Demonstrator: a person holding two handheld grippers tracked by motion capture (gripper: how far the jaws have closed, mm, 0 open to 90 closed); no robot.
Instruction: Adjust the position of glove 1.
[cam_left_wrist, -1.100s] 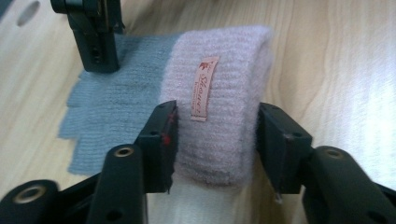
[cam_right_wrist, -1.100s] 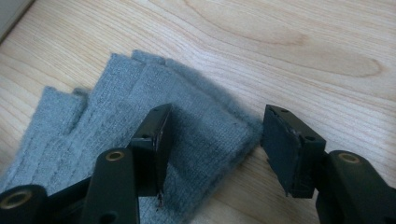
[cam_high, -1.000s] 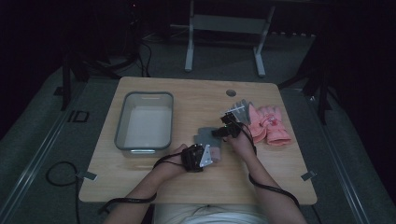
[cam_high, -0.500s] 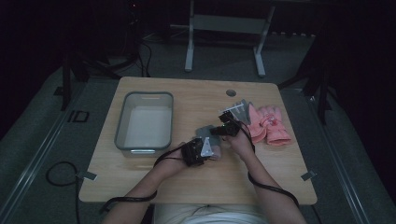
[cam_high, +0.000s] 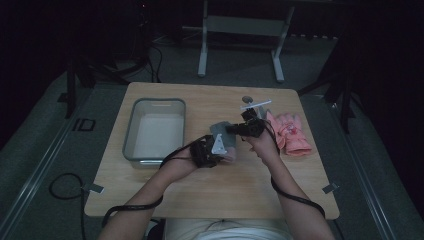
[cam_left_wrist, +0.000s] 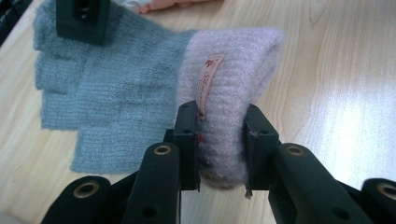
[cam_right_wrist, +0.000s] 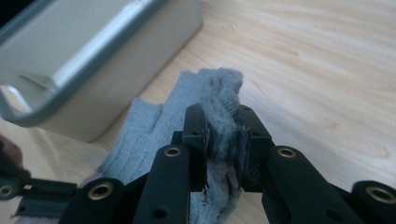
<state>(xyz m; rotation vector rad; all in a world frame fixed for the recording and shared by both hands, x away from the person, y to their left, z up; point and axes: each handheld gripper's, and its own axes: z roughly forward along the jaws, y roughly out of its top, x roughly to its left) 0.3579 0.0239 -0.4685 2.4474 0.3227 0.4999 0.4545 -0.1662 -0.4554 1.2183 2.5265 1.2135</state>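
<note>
One grey fingerless knit glove (cam_left_wrist: 116, 88) with a pale pink ribbed cuff (cam_left_wrist: 233, 93) is being held between two grippers above the wooden table (cam_high: 210, 190). The left gripper (cam_left_wrist: 223, 140) is clamping its two black jaws on the folded cuff end, where one small pink label (cam_left_wrist: 208, 79) is hanging just above the left jaw; these jaws have just been closing, with the cuff between them. The right gripper (cam_right_wrist: 224, 135) is pinching the grey finger end of the same glove, a bunch of knit standing up between its pads; its jaws too have just been closing on the fabric. In the high view the glove (cam_high: 222, 135) is stretching between the left gripper (cam_high: 212, 150) and the right gripper (cam_high: 247, 127), near the middle of the table and just right of the one grey rectangular tub (cam_high: 155, 130). In the right gripper view the tub (cam_right_wrist: 93, 56) is lying close beyond the glove's fingers (cam_right_wrist: 140, 135). Pink gloves (cam_high: 290, 132) are lying in one heap at the table's right side, near the right gripper; how many are in it I cannot tell. One small dark round disc (cam_high: 247, 99) is sitting near the table's far edge. Two forearms are coming in from the bottom of the high view
</note>
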